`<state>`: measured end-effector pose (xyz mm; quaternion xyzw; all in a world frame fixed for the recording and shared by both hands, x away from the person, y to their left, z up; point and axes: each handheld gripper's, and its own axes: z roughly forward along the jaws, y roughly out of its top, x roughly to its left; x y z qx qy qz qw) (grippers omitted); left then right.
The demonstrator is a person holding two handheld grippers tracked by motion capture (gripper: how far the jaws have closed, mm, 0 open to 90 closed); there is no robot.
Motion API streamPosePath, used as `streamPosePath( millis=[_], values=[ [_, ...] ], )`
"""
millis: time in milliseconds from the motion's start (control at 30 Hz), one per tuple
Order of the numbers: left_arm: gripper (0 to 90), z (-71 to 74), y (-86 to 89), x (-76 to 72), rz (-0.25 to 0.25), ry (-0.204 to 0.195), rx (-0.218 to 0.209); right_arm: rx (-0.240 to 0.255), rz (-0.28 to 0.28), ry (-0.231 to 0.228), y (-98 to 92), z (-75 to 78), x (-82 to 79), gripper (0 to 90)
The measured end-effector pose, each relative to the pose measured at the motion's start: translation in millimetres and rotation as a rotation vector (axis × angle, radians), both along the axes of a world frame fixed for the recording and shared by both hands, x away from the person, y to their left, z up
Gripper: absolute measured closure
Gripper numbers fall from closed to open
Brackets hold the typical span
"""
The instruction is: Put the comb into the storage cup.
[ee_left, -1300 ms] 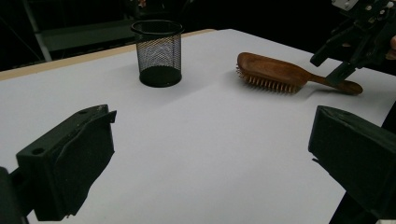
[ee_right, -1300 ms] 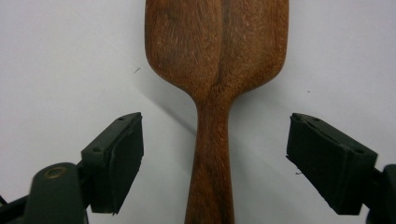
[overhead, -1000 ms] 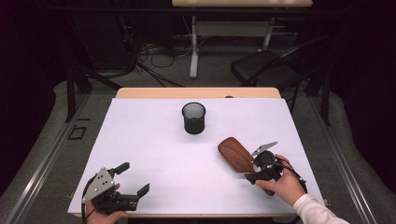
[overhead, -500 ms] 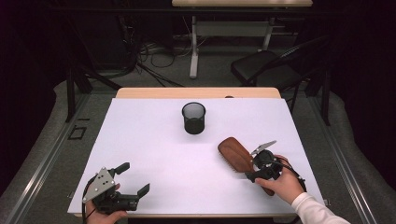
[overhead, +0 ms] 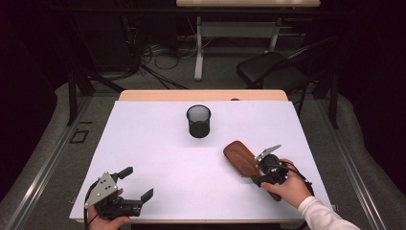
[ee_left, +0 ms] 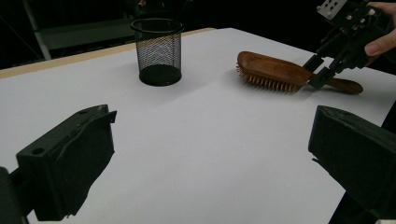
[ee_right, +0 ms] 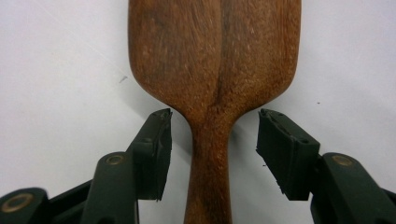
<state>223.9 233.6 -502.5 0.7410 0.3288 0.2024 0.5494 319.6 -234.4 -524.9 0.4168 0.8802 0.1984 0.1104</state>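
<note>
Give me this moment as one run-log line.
right gripper: jaws astride hairbrush neck, just closing, pads not touching | left gripper: open, idle | brush: flat on table | mesh cup: upright

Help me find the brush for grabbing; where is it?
High view: the brush lies on the table's right side, before the cup, its handle between the right gripper's jaws.

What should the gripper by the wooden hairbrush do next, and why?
Probably close the last bit onto the handle. The right gripper has its jaws on either side of the hairbrush neck, and they have just been closing, yet a gap shows on each side, so nothing is gripped so far. The brush lies flat, bristles down, on the white table, lined up between the jaws.
</note>
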Motion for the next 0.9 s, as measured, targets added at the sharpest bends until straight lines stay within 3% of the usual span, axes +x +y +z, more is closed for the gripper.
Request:
streamPosePath(
  millis=[133,200,233,267,333,533,633,700,900],
  values=[
    [0.2,-0.2,-0.2,0.2,-0.002,0.001,0.0,0.023,-0.001,0.027,-0.5,-0.5,1.6,50.1],
    [0.2,-0.2,-0.3,0.1,-0.002,0.001,0.0,0.0,-0.003,0.039,-0.5,0.2,1.9,50.0],
    [0.2,-0.2,-0.2,0.2,-0.002,0.001,-0.001,0.018,-0.002,0.018,-0.7,-2.1,2.3,50.8],
    [0.2,-0.1,-0.1,0.1,-0.003,0.002,-0.001,0.015,0.012,0.04,-1.4,-1.6,3.5,50.9],
    [0.2,-0.1,-0.1,0.1,-0.002,0.001,-0.001,0.008,0.02,0.039,-1.6,-3.4,3.8,51.3],
    [0.2,-0.2,-0.3,0.1,-0.002,0.002,-0.001,-0.004,0.0,0.069,-2.0,-3.4,2.4,53.6],
    [0.2,-0.3,-0.4,0.3,-0.004,0.002,-0.001,0.012,-0.011,0.058,-2.2,-3.8,2.0,53.5],
    [0.2,-0.3,-0.3,0.3,-0.004,0.002,-0.001,0.049,-0.017,0.04,-2.4,-6.1,1.9,53.5],
    [0.2,-0.3,-0.1,0.2,-0.003,0.003,-0.002,0.032,-0.011,0.022,-2.8,-7.4,0.4,55.6]
  ],
)
